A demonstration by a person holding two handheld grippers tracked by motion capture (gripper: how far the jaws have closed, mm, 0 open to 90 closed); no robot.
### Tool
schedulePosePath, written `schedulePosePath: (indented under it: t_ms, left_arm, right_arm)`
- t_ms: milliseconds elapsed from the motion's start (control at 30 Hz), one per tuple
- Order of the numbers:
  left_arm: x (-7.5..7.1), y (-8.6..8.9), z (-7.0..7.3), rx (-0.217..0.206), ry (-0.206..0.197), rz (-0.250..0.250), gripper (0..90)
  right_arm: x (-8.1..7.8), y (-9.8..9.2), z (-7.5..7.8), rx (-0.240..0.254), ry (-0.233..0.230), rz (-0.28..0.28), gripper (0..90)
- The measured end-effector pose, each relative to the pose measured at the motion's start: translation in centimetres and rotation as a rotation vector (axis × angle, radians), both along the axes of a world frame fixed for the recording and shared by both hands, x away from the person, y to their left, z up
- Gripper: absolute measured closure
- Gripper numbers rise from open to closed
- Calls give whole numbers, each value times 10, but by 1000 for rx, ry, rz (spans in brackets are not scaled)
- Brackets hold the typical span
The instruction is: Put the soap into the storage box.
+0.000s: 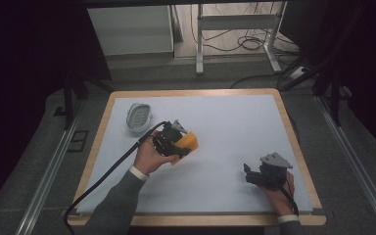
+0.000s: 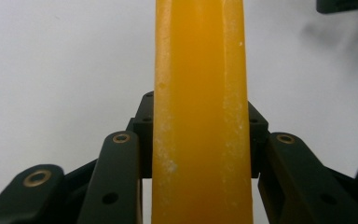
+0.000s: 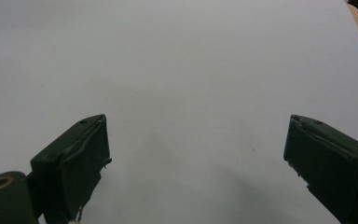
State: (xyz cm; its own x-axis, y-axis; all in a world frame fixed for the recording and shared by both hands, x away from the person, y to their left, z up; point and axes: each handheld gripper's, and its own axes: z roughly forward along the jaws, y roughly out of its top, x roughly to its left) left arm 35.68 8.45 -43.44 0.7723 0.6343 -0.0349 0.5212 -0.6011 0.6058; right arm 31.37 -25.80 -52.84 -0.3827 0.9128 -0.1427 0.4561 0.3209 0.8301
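Observation:
An orange block [image 1: 189, 143], like a sponge, hangs above the white table sheet [image 1: 225, 127] left of centre. My left gripper [image 1: 178, 147] is shut on it. In the left gripper view the orange block [image 2: 200, 112] stands upright between the two black jaws, which press on its sides. My right gripper [image 1: 248, 174] rests low at the front right of the table, pointing left. In the right gripper view its jaws stand far apart over bare white sheet, with my right gripper [image 3: 196, 158] holding nothing.
A small pale oval basket [image 1: 138, 116] sits at the back left of the sheet. The wooden table rim [image 1: 293, 132] frames the sheet. A black cable [image 1: 103, 176] trails from the left gripper off the front left edge.

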Motion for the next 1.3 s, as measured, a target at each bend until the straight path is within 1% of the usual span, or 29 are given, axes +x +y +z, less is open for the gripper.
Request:
schedulePosePath:
  t_ms: [100, 167, 433, 567, 800, 1067, 1300]
  left_arm:
    - [1, 4, 0, -17, 11, -1, 613]
    - [2, 6, 0, -15, 10, 8, 613]
    - [8, 21, -2, -23, 31, 40, 612]
    - [11, 27, -2, -31, 31, 59, 612]
    - [13, 38, 2, -42, 20, 84, 613]
    - [16, 49, 9, -38, 7, 106, 612]
    - [21, 56, 10, -44, 17, 124, 612]
  right_arm:
    - [0, 0, 0, 0, 2, -1, 70]
    - [0, 0, 0, -2, 0, -1, 70]
    - [0, 0, 0, -6, 1, -4, 70]
    - [0, 1, 0, -9, 1, -4, 70]
    - [0, 0, 0, -8, 2, -5, 70]
    - [0, 1, 0, -12, 1, -6, 70]
    - [0, 1, 0, -12, 2, -6, 70]
